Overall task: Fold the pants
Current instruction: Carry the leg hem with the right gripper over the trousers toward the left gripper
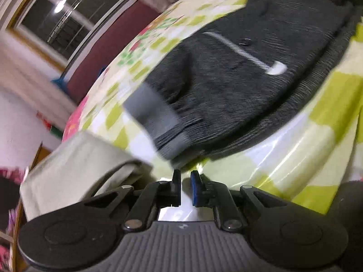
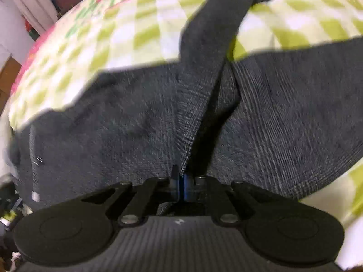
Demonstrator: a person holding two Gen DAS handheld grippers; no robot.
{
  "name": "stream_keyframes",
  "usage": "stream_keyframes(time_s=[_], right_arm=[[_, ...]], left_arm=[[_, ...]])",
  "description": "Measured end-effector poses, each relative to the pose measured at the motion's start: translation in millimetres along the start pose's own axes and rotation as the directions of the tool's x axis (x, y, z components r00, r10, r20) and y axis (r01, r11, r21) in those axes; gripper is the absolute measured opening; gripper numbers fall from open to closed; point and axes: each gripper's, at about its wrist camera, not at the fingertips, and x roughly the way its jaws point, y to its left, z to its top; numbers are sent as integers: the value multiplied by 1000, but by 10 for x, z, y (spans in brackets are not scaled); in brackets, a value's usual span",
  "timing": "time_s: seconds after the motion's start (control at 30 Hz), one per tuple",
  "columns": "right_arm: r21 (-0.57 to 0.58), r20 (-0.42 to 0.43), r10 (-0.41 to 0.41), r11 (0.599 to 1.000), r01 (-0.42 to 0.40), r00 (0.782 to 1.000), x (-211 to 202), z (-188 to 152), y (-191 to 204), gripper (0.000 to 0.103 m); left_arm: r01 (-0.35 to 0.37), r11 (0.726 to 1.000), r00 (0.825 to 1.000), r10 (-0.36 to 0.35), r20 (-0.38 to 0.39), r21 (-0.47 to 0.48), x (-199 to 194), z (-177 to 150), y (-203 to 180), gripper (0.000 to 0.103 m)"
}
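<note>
The dark grey pants (image 1: 226, 79) lie on a bed with a green-and-white checked sheet (image 1: 317, 136). The right tongs (image 2: 181, 181) are clamped on a raised fold of the pants (image 2: 197, 117) (fabric pinched between the pads). The left tongs (image 1: 185, 181) stand slightly open, holding nothing, just short of the grey cuff (image 1: 156, 122).

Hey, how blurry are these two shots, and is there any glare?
Left wrist view: heavy motion smear across the pants and window, glare streaks on the glossy checkered cover. Right wrist view: sharper weave near the right gripper, soft edges farther off.
</note>
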Motion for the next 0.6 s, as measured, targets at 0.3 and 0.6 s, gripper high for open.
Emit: stream_keyframes(time_s=[0.3,0.6], right_arm=[[31,194,20,999,-27,981,-476,538,-249,46],[240,313,-70,971,-8,947,117,1605,-969,56]], left_arm=[[68,989,992,-52,117,-135,-600,367,98,29],[407,904,886,-358,295,-127,-445,1368,-645,29]])
